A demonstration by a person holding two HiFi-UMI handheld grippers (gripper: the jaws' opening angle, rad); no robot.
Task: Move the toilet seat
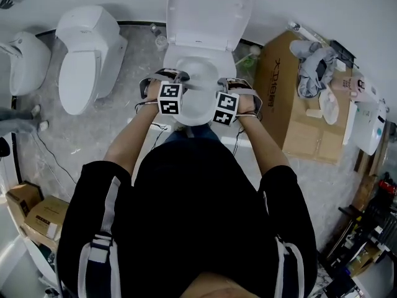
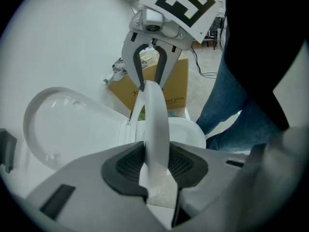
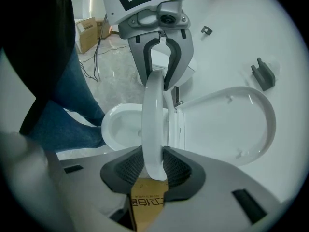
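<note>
Toilet seat [image 3: 153, 120] half-raised over bowl [image 3: 120, 122], hinged at its rear edge. We judge it stiff, light, slippery plastic. Left tongs [image 2: 155, 164] and right tongs [image 3: 153, 166] each clamp an opposite side rim, part-closed. Sensible holds.

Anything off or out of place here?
Nothing spilled or broken. The toilet seat is raised off the bowl, clamped by the left gripper and right gripper; lid up. Only clutter: grey cloth heaped on the cardboard box beside it.

Print on the cardboard box [image 1: 298, 117] shows, but none of it reads clearly.
</note>
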